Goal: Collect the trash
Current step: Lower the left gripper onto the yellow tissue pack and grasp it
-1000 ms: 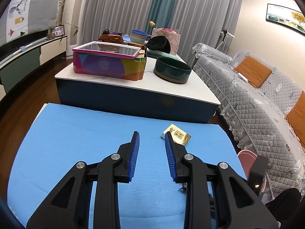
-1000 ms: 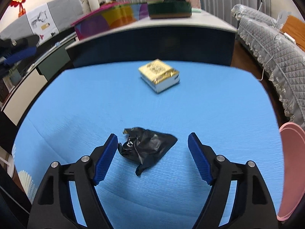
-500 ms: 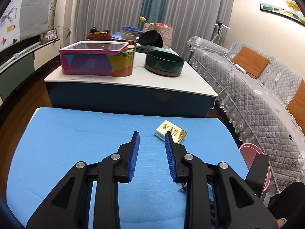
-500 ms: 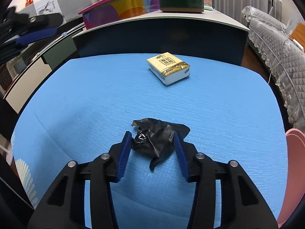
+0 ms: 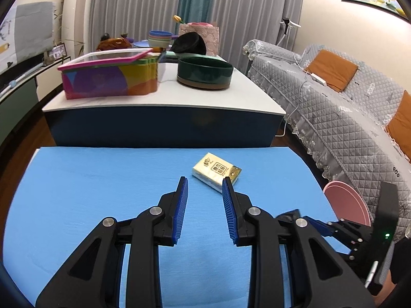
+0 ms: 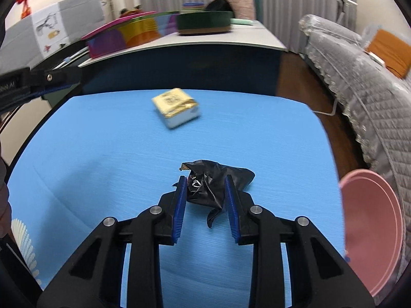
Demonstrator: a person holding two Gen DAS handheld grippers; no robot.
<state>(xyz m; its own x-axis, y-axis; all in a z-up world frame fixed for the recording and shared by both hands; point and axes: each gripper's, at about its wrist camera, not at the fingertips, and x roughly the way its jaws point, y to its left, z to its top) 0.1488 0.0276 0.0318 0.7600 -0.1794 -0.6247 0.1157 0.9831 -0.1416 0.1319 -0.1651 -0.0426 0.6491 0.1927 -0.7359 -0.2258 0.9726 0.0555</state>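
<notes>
A crumpled black plastic wrapper (image 6: 218, 173) lies on the blue tabletop (image 6: 102, 166). My right gripper (image 6: 205, 179) is over it and its jaws are closing, with both blue pads pressing the wrapper's sides. A yellow tissue pack (image 5: 217, 173) rests farther back on the table. Just short of that pack, my left gripper (image 5: 205, 182) hovers with its jaws apart and nothing between them. In the left wrist view the right gripper (image 5: 321, 227) shows at the lower right with a bit of the black wrapper (image 5: 290, 214) in it.
A pink bin (image 6: 370, 231) stands off the table's right edge, in front of a grey quilted sofa (image 5: 346, 118). Behind the blue table is a white-topped cabinet (image 5: 164, 97) with a colourful box (image 5: 108, 79) and a dark green bowl (image 5: 204, 73).
The right jaws have come together from wide apart onto the black wrapper. The left gripper has drifted closer to the tissue pack, its jaws unchanged.
</notes>
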